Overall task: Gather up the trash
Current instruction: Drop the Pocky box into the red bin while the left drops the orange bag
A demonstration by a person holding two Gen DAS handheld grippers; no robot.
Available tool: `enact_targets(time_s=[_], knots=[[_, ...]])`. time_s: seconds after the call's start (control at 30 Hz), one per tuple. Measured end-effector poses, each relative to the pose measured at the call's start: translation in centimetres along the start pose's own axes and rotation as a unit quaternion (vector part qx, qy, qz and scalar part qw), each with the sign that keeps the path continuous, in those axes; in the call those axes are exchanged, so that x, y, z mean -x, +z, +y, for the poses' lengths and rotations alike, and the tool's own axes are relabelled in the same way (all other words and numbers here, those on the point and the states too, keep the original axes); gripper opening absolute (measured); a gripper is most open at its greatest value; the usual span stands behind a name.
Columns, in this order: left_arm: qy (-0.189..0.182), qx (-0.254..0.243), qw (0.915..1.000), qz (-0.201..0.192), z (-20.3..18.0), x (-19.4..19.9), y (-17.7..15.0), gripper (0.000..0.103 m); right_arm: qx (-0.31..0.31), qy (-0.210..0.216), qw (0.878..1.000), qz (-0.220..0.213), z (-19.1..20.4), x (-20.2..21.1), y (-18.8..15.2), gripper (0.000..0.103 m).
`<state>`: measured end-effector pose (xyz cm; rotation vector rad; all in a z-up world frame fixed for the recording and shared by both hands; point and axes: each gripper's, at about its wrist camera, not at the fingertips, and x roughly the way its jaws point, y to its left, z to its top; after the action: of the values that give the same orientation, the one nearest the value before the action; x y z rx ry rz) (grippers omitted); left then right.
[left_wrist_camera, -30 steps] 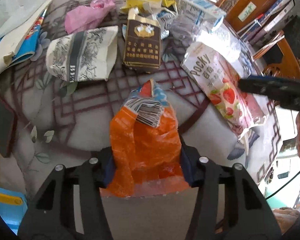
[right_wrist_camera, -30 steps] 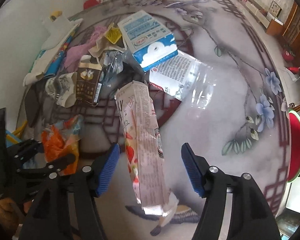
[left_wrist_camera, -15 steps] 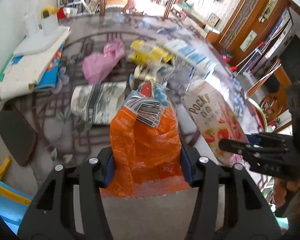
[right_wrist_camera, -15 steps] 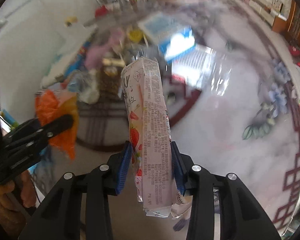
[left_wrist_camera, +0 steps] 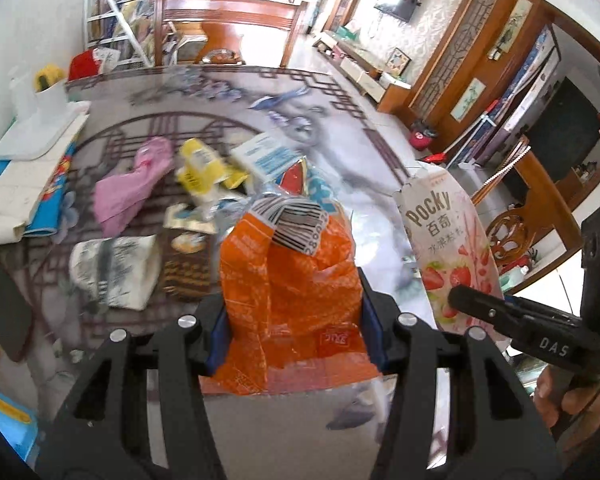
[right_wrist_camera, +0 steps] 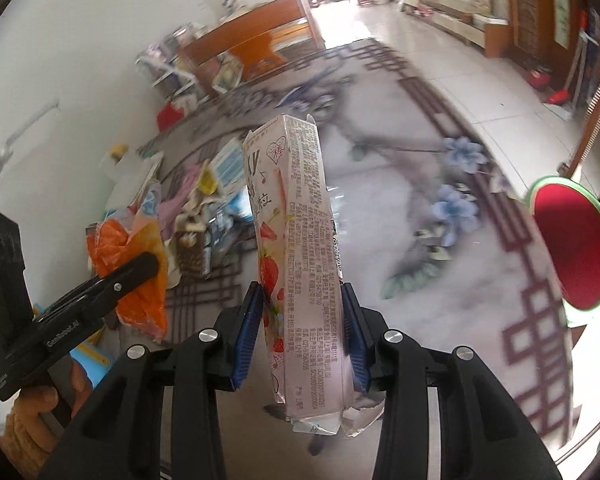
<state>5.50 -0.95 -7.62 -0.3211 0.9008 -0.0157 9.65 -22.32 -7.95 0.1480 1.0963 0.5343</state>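
My left gripper (left_wrist_camera: 292, 320) is shut on a crumpled orange snack bag (left_wrist_camera: 288, 288) with a barcode flap, held above the table. My right gripper (right_wrist_camera: 302, 328) is shut on a pink Pocky box (right_wrist_camera: 300, 264), held upright off the table. The Pocky box (left_wrist_camera: 448, 252) and the right gripper's finger also show at the right of the left wrist view. The orange bag (right_wrist_camera: 128, 264) and the left gripper show at the left of the right wrist view. More trash lies on the round patterned table (left_wrist_camera: 340, 128): a pink bag (left_wrist_camera: 132, 188), a yellow wrapper (left_wrist_camera: 204, 168), a brown carton (left_wrist_camera: 188, 264), a black-and-white paper bag (left_wrist_camera: 116, 268).
A blue-and-white box (left_wrist_camera: 264, 156) lies behind the pile. Papers and a white tray (left_wrist_camera: 36, 136) sit at the table's left edge. A wooden chair (left_wrist_camera: 228, 28) stands behind the table. A red watermelon-patterned plate (right_wrist_camera: 576, 244) sits at the right.
Both grippers have lifted up and tilted away from the table. The right gripper closed on the Pocky box and raised it. The left still holds the orange bag.
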Motion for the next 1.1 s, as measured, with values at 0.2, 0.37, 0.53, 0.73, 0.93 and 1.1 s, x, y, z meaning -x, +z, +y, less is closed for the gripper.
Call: enact_targets(time_s=[0.2, 0.37, 0.53, 0.73, 0.93, 1.1], knots=[[-0.006, -0.01, 0.9999, 0.005, -3.5, -1.4, 0.5, 0.051, -0.025, -0.011, 1.0, -0.015, -4.0, 2.2, 0.3, 0.038], [-0.006, -0.015, 0.9998, 0.006, -6.2, -2.3, 0.6, 0.051, -0.037, -0.009, 0.999, -0.025, -7.1, 3.7, 0.7, 0.038], [-0.004, -0.013, 0.9999, 0.006, -8.4, -3.1, 0.6, 0.051, -0.039, -0.01, 0.999, -0.027, -9.6, 4.4, 1.4, 0.038], [0.001, -0.011, 0.9999, 0.009, -11.3, -4.2, 0.5, 0.051, -0.042, -0.006, 0.999, -0.025, -12.5, 5.0, 2.2, 0.038], [0.0, -0.021, 0.9997, 0.015, -14.1, -5.2, 0.6, 0.051, -0.053, -0.004, 0.998, -0.025, -15.2, 5.6, 2.4, 0.038], [-0.01, -0.037, 0.999, 0.02, -17.0, -6.3, 0.9, 0.051, -0.072, -0.012, 0.997, -0.032, -18.1, 7.0, 2.2, 0.038]])
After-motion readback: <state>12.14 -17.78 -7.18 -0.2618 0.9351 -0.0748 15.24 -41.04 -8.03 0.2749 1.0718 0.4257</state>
